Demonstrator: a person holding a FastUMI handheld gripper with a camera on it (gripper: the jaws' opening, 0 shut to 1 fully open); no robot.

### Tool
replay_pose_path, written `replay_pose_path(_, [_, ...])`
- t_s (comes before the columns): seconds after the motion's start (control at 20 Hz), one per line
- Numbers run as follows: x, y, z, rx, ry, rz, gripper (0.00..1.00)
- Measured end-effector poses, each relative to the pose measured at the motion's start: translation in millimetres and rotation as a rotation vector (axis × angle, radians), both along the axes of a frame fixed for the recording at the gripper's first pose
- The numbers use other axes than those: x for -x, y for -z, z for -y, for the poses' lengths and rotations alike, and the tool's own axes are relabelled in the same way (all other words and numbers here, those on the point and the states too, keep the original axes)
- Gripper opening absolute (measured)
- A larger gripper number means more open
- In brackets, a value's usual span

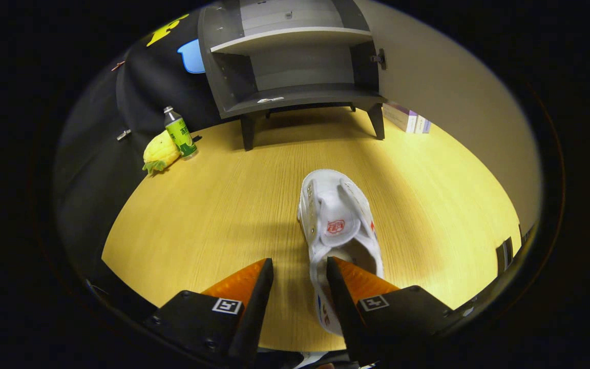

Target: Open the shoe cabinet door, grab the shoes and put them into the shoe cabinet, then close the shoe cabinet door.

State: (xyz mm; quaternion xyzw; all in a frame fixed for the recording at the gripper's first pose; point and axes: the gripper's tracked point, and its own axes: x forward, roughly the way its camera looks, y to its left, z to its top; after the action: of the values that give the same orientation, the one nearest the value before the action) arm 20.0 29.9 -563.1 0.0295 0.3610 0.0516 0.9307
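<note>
A white canvas shoe (338, 215) lies on the wooden table (213, 215), toe pointing toward the cabinet. My gripper (299, 261) is open at the shoe's heel end. Its right finger (349, 287) reaches into the shoe's opening, and its left finger (254, 292) stands outside over the table. The shoe's left side wall sits in the gap between them, and neither finger visibly presses on it. Beyond the shoe, the grey shoe cabinet (295, 61) stands on short legs at the far end of the table. Its front is open, showing two bare shelves.
A green bottle (180, 133) and a yellow pineapple toy (159, 152) sit to the left of the cabinet by the black cloth wall. Some boxes (407, 119) lie to the right of the cabinet. A beige panel (459, 92) rises along the right side.
</note>
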Motion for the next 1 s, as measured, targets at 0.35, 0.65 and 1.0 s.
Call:
replay_pose_path(0.35, [-46.1,0.6,17.6,0.087,0.075,0.159,0.39])
replay_pose_path(0.65, [-61.5,4.6,9.4,0.085,0.033,0.208,0.06])
replay_pose_path(1.0, [-58.8,-46.9,18.6,0.003,0.023,0.21,0.05])
